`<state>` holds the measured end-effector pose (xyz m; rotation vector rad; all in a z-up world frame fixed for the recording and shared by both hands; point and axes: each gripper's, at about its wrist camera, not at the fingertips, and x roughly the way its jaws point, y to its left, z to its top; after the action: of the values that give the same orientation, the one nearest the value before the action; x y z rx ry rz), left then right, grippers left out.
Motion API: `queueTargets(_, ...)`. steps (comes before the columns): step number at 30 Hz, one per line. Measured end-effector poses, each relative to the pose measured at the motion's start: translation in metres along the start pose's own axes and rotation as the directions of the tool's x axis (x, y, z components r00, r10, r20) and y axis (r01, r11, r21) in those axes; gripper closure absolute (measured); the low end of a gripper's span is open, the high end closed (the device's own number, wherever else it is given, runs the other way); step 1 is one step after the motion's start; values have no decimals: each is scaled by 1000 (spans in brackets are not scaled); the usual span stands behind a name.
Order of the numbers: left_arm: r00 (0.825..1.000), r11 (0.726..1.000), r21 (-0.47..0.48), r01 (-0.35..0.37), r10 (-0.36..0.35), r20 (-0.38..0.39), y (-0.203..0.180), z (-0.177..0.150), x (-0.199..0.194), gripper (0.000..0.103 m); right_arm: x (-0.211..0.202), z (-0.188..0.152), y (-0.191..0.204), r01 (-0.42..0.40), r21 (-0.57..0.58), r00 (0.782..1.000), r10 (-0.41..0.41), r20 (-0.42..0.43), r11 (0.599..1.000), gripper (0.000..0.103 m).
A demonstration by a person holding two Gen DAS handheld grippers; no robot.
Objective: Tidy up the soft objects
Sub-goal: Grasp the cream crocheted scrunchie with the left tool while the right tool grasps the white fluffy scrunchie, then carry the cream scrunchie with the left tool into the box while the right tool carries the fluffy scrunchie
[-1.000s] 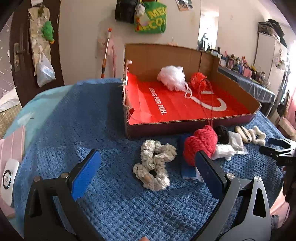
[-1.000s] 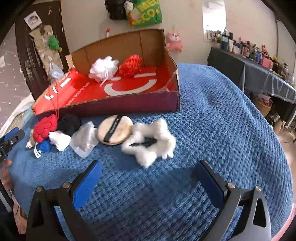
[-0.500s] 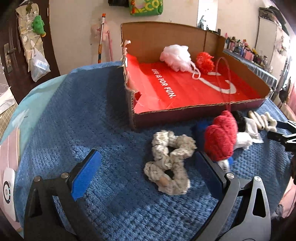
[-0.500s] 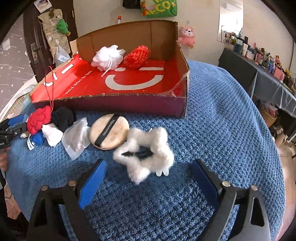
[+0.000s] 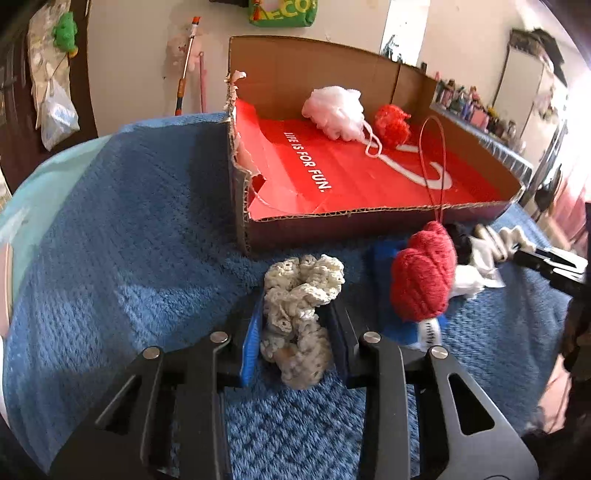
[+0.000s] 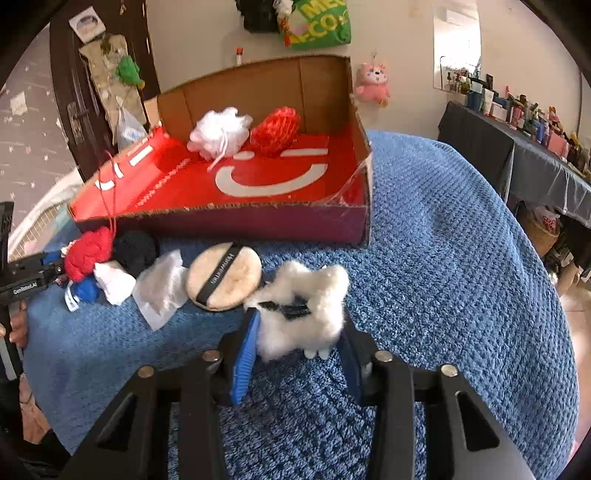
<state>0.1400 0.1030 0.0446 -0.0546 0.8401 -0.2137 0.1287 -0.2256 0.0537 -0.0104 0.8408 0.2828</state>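
Left gripper (image 5: 295, 345): jaws just closed, clamped on cream crochet scrunchie (image 5: 300, 302) lying on the blue blanket (image 5: 122, 240). Right gripper (image 6: 299, 363): jaws closing around white fluffy scrunchie (image 6: 301, 319), pads apparently touching it. Beside it, round puff (image 6: 223, 275), band lettering too small to read. Cardboard box (image 5: 317, 68) behind, red liner printed "LIFE IS FOR FUN."; white pouf (image 5: 334, 110) inside. Green bag (image 6: 319, 22) on wall.
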Motion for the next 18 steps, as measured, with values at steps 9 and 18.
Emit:
queueTargets(9,998,1000,20,24,-25,52,-14,-3,-26,72,-24,-1,5,-35,19,997,33,66,999,61)
queueTargets(18,996,998,50,37,-41,85,-26,-3,-40,72,-36,-5,18,-75,10,993,74,89,997,61)
